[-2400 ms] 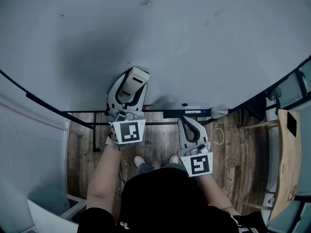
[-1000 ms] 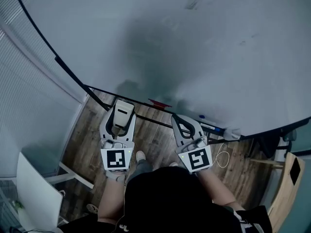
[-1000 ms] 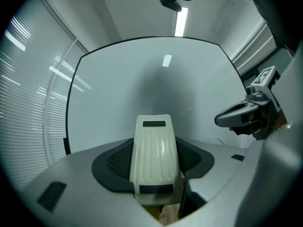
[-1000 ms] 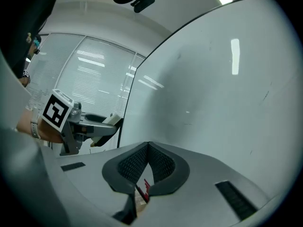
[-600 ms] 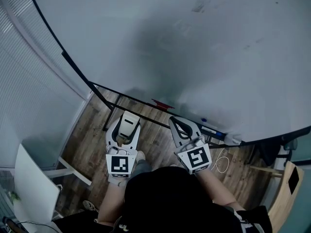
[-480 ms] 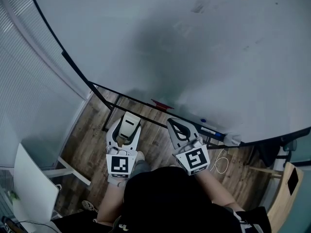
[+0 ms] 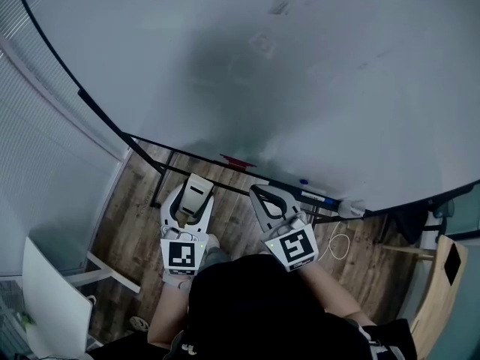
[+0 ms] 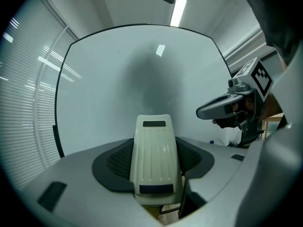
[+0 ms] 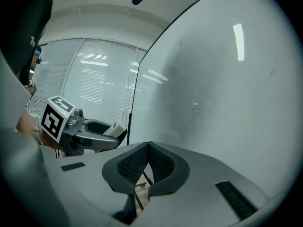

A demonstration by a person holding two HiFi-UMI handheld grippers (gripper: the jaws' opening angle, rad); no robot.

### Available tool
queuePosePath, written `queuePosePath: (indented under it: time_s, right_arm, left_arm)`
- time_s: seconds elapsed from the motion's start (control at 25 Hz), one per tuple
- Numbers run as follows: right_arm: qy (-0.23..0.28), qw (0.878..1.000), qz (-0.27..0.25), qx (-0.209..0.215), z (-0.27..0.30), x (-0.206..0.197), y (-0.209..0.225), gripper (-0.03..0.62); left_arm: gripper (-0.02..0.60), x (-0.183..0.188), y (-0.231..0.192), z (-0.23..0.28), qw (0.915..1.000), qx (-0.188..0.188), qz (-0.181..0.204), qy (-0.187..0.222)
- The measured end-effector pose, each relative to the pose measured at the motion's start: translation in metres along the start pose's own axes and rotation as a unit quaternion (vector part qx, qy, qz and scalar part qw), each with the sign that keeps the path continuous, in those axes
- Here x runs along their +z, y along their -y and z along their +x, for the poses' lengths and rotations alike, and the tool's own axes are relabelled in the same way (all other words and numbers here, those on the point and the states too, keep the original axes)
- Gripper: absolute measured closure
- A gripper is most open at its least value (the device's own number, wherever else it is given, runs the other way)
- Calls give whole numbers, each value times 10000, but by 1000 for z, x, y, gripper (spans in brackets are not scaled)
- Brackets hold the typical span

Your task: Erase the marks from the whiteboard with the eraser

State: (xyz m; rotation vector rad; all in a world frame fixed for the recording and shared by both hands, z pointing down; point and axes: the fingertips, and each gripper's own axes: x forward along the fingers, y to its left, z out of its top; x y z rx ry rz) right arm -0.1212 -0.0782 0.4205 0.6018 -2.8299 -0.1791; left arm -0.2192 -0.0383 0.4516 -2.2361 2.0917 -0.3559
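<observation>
Cream ribbed plastic eraser (image 8: 155,155) gripped between the jaws of the left gripper (image 7: 193,195), long side running along the jaws, a dark strip at each end. Black mesh pads pressed against both its sides. Held low over the wooden floor (image 7: 240,220), short of the whiteboard (image 7: 315,88) and not touching it. Faces the board straight on in the left gripper view.

Right gripper (image 7: 257,192) clenched on nothing: jaws tip to tip in the right gripper view, only an open loop behind the tips, bits of floor showing through. Just to the right of the left gripper, apart from it, also low and off the board. Angled toward the board's left edge, window blinds (image 9: 94,79) beyond it.

Whiteboard mostly clean. Faint grey marks (image 7: 281,6) near the top, a few thin scratches further right. Darker grey patch across the middle.

Along the board's bottom edge: red item (image 7: 236,161), blue-capped marker (image 7: 313,196), white lump (image 7: 352,208) at the right end. White cable (image 7: 341,238) looped on the floor below. White chair (image 7: 49,298) at lower left, pale wooden surface (image 7: 442,276) at far right. Square-marker cube on each gripper, bare forearms behind them.
</observation>
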Motion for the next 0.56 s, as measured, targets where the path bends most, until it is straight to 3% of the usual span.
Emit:
queuePosePath:
  time_s: [0.56]
  right_arm:
    - [-81, 9994, 179, -292, -1, -8, 16, 567]
  left_arm:
    - [318, 2, 7, 20, 9991, -346, 256, 37]
